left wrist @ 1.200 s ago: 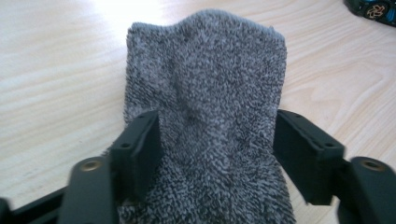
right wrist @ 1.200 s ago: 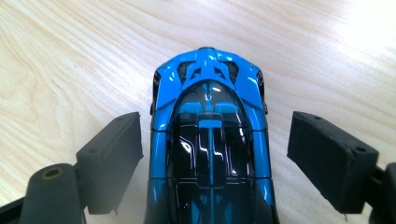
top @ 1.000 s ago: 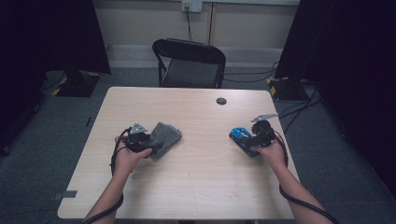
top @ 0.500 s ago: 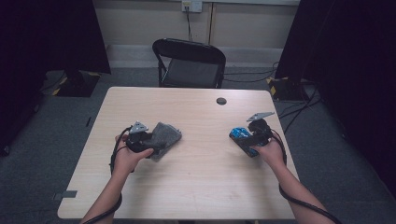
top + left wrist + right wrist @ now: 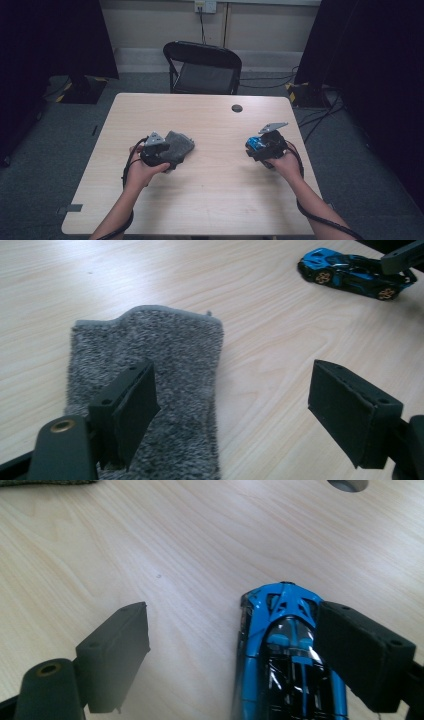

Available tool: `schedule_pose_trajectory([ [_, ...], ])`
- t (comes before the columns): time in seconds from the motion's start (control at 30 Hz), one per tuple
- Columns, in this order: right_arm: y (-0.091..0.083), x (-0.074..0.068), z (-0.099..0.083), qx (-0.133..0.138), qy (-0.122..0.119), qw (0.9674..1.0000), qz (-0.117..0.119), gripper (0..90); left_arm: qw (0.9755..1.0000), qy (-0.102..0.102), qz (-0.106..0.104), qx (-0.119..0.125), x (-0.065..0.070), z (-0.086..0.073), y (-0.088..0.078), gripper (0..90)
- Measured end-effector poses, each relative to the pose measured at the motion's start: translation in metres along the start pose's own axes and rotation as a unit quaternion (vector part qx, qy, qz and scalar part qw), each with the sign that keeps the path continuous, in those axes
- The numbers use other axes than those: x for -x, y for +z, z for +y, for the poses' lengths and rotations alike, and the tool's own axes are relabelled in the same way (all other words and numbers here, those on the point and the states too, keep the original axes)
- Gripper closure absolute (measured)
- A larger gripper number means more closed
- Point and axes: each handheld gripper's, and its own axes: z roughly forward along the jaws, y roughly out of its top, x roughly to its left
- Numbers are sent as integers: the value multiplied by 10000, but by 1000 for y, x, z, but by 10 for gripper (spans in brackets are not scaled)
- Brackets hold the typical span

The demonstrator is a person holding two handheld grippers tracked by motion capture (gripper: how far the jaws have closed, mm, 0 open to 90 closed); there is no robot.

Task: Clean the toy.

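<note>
**Both claws let go; cloth and car left on the table**

The left gripper point(image 5: 232, 412) had just been opening, and its jaws stood wide apart with nothing pressed between them; the grey cloth point(image 5: 160, 385) lay flat under its left jaw. The right gripper point(image 5: 232, 652) was open too, the blue toy car point(image 5: 285, 655) resting on the table point(image 5: 215, 200) against its right jaw, ungripped. Compared with a second earlier, both hands had lifted slightly. Judged so, a release, perhaps after wiping.

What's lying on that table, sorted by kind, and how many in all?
Grey fuzzy cloth: 1
Blue toy car: 1
Handheld gripper: 2, the left gripper and the right gripper
Total: 4
</note>
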Motion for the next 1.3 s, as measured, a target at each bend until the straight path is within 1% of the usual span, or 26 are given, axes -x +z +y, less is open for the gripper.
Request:
schedule_pose_trajectory([
  [0.1,1,-3,0,5,-55,10000,47,138,10000,21,-44,-10,3,0,1,189],
  [0.13,2,-4,1,14,-56,10000,45,138,10000,7,-67,30,5,0,1,189],
  [0.3,2,-10,1,118,-100,9998,86,139,9998,5,-186,27,9,1,2,188],
  [0.4,2,-15,2,152,-134,9997,147,139,9998,102,-196,24,14,1,2,179],
  [0.43,2,-16,2,155,-138,9997,161,139,9997,103,-226,21,16,1,3,179],
  [0.53,3,-21,4,165,-169,9994,245,140,9994,198,-275,-17,19,1,4,174],
  [0.63,4,-27,5,152,-244,9991,305,139,9993,176,-315,12,22,1,4,168],
  [0.7,4,-30,7,150,-343,9988,313,139,9991,201,-362,11,24,1,5,168],
  [0.83,4,-37,9,172,-378,9983,412,139,9989,236,-407,-14,28,0,6,167],
  [0.97,5,-42,9,201,-403,9978,487,139,9983,323,-470,-69,34,-1,6,168],
  [1.13,6,-51,8,246,-477,9968,597,139,9972,396,-626,-132,40,-2,8,167],
  [1.2,6,-54,7,240,-500,9964,638,139,9970,435,-632,-139,42,-3,9,167],
  [1.27,7,-55,5,229,-521,9962,659,139,9963,397,-751,-129,44,-4,9,168],
  [1.3,7,-56,5,228,-529,9960,679,139,9963,389,-761,-120,45,-4,10,167],
])
